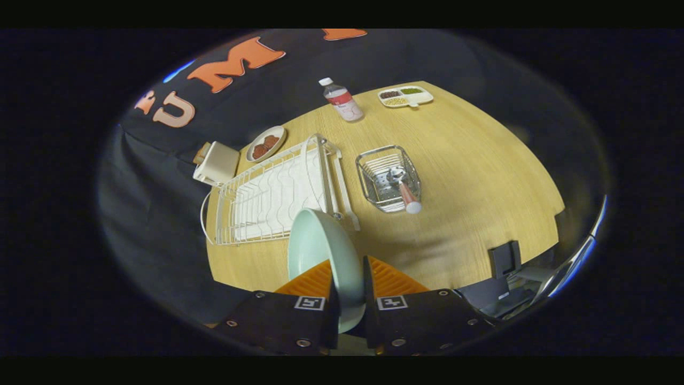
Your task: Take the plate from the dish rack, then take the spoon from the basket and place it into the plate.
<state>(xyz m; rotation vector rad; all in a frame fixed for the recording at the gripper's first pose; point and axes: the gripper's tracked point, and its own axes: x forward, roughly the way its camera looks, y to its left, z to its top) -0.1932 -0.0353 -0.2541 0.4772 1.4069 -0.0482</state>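
Wooden tabletop [470, 176] spans most of what I see from up here. White wire dish rack [278, 192] lies on it just beyond my fingers, a bit to one side, slots bare. Pale green plate [320, 251] is clamped edge-on in my tool [350, 283]; both fingers press its rim from either side, and it's lifted clear, hanging in front of the rack's near corner. Metal wire basket [387, 179] sits beside the rack, apart from it. The spoon [403, 187] lies in the basket, its pale handle sticking out over the near rim. Further back: a cream box-shaped appliance [218, 163] at the rack's far end, a small dish with brown food [265, 143] next to it, a clear bottle with a white cap [342, 100], and a divided tray [406, 97] near the far edge. A dark bracket [505, 258] sits at the near edge.
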